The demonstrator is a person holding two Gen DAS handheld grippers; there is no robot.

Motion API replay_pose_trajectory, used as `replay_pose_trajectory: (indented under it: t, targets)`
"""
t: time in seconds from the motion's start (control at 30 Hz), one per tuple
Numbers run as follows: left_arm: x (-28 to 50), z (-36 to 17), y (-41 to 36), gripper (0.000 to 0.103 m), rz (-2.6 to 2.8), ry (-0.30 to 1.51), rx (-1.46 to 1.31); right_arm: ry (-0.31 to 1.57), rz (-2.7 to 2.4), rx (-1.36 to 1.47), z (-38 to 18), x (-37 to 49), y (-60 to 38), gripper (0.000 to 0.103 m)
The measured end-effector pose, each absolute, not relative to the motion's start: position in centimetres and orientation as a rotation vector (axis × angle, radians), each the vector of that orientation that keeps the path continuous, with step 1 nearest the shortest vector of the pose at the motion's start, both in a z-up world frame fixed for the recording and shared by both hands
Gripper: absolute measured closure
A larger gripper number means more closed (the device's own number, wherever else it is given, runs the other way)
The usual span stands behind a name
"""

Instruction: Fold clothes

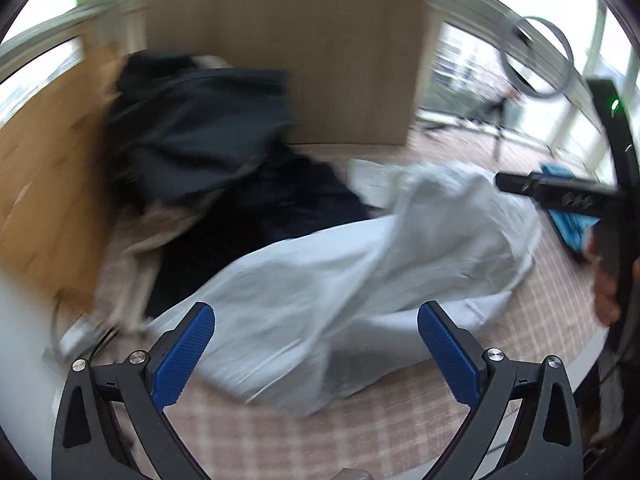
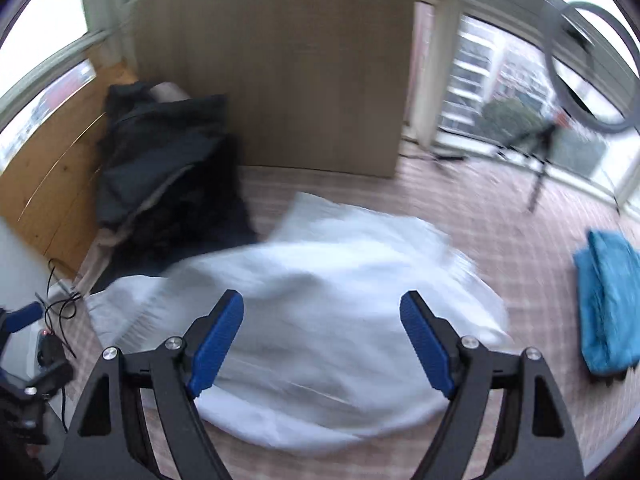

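White garment [image 2: 320,300] is lying crumpled and unfolded on the checked bedcover [image 2: 500,220], just beyond both grippers. Left gripper [image 1: 316,352] and right gripper [image 2: 322,344] are hovering with jaws spread, holding nothing. Its long axis is running near-left to far-right. Folding seems barely begun; the dark clothes pile [image 1: 208,152] is waiting, while a blue item [image 2: 608,304] looks folded.

Open left gripper [image 1: 316,340] hovers over crumpled white garment [image 1: 340,276].

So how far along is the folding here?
Done: a blue garment lies folded at the right. In hand: nothing; both tongs, left and right, are open over the crumpled white garment. Left: that one, plus the dark pile.
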State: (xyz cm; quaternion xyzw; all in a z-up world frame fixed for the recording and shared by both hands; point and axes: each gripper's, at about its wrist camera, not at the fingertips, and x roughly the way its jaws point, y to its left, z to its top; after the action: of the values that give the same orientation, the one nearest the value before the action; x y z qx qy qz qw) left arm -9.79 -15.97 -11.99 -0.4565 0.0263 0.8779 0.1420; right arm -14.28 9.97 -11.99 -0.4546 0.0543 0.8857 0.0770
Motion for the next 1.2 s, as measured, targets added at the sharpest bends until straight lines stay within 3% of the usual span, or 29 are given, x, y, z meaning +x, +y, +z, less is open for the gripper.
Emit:
replay_pose_trajectory:
  t: [0.17,0.2,0.23,0.3,0.4,0.53,0.8,0.87,0.9,0.93,0.97,1.07,1.13,1.2]
  targets:
    - [-14.7,-15.1,-10.4,0.005,2.425,0.169,-1.372,0.254,2.532,-1.349,-11.0,-10.0,16.2,0.023]
    - [-15.3,-15.6,-9.9,0.021,2.423,0.179,-1.396,0.266,2.522,-1.331,-10.6,-9.1,17.3,0.023]
    - [-15.8,-16.0,-9.3,0.055,2.418,0.186,-1.420,0.267,2.516,-1.317,-10.3,-8.3,18.3,0.023]
    - [-16.2,-16.9,-8.5,0.092,2.383,0.161,-1.472,0.259,2.493,-1.278,-9.7,-6.8,20.1,0.023]
    - [-15.7,-17.4,-6.8,0.099,2.306,0.078,-1.516,0.281,2.479,-1.249,-9.2,-5.0,23.1,0.023]
    - [-11.8,-14.9,-1.6,0.100,2.204,0.009,-1.425,0.308,2.487,-1.237,-9.0,-3.7,27.5,0.023]
    - [-8.9,-11.0,7.5,0.100,2.198,0.078,-1.322,0.267,2.543,-1.256,-8.6,-1.2,35.2,0.023]
    - [-8.7,-11.1,8.7,0.094,2.188,0.041,-1.341,0.251,2.545,-1.256,-8.7,-0.3,37.0,0.023]
    - [-8.4,-11.3,9.1,0.082,2.211,0.022,-1.355,0.252,2.546,-1.258,-8.9,0.1,37.8,0.023]
    - [-8.3,-11.5,8.7,0.062,2.247,0.010,-1.372,0.266,2.550,-1.265,-9.1,0.5,38.6,0.023]
    - [-8.3,-11.7,8.3,0.053,2.283,-0.003,-1.389,0.285,2.555,-1.274,-9.2,0.9,39.3,0.023]
    - [-8.0,-11.8,3.7,0.050,2.423,-0.141,-1.441,0.326,2.577,-1.282,-9.5,1.5,41.3,0.023]
    - [-9.0,-11.8,0.4,0.035,2.528,-0.213,-1.470,0.327,2.590,-1.281,-9.7,1.7,42.2,0.023]
    - [-10.8,-12.4,-1.6,0.027,2.584,-0.242,-1.498,0.325,2.607,-1.286,-9.8,1.5,42.7,0.023]
